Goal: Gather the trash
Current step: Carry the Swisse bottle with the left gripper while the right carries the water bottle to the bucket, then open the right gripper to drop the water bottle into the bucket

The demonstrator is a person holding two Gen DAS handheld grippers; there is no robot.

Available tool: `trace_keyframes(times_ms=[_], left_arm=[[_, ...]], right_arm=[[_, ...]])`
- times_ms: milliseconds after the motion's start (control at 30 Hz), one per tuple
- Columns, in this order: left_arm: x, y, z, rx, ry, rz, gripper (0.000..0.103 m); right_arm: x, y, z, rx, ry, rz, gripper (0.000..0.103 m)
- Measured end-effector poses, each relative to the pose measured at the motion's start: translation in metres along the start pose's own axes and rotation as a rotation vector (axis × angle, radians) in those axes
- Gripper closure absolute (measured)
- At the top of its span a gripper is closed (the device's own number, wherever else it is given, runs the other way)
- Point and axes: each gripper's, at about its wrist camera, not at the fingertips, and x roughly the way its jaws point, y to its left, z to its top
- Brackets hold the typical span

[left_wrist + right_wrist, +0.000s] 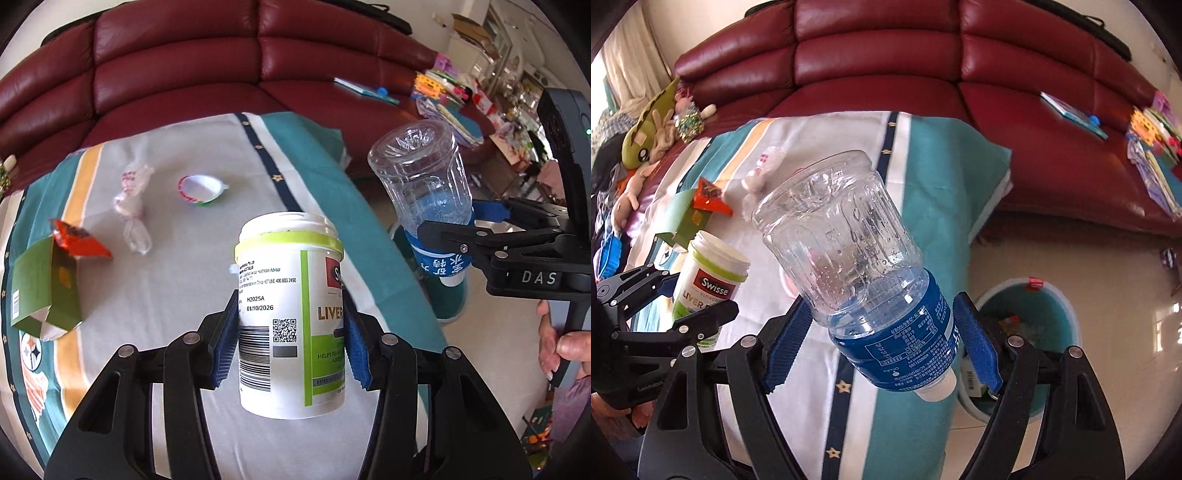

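Two grippers are seen, each clamped on one item. The left gripper (290,347) is closed on a white jar (291,314) with a green label, lid off, held upright above the near part of the cloth (207,155). The right gripper (882,343) is closed on a clear bottle (857,258) at its blue label, cap end down and base tilted up, held over the cloth's right edge.

One cloth is counted, striped teal, white and yellow, spread in front of one red sofa (221,48).

Four loose items are left on the cloth: one green carton (46,291) at the left edge, one orange wrapper (79,238) touching the carton, one crumpled clear bag (131,203) near the middle, one white cup (199,188) toward the far side.

Only the right wrist view shows one teal bin (1034,332) on the floor beyond the cloth's right edge, with scraps inside, and soft toys (653,125) at the sofa's left end. Only the left wrist view shows the cup and a hand (557,350) on the right gripper's handle.
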Motion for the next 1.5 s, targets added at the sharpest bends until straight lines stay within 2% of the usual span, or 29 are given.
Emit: trace_keyframes(times_ms=[267, 433, 567, 767, 1033, 1500], left_arm=[[0.048, -0.077, 0.026, 0.128, 0.065, -0.101, 0.051], [0.081, -0.118, 0.033, 0.201, 0.122, -0.124, 0.051], [0.1, -0.14, 0.036, 0.237, 0.155, -0.141, 0.051], [0.124, -0.15, 0.041, 0.246, 0.187, -0.147, 0.051], [0.144, -0.163, 0.049, 0.252, 0.209, -0.166, 0.051], [0.16, -0.182, 0.042, 0.281, 0.244, -0.189, 0.051]], right_arm=[[-0.013, -0.123, -0.042, 0.258, -0.032, -0.043, 0.029], [-0.007, -0.166, -0.065, 0.372, -0.036, -0.031, 0.029], [0.011, -0.19, -0.08, 0.435, -0.002, -0.005, 0.029], [0.04, -0.207, -0.09, 0.479, 0.052, 0.016, 0.029], [0.068, -0.211, -0.083, 0.482, 0.108, 0.042, 0.028], [0.057, -0.238, -0.107, 0.581, 0.119, -0.005, 0.018]])
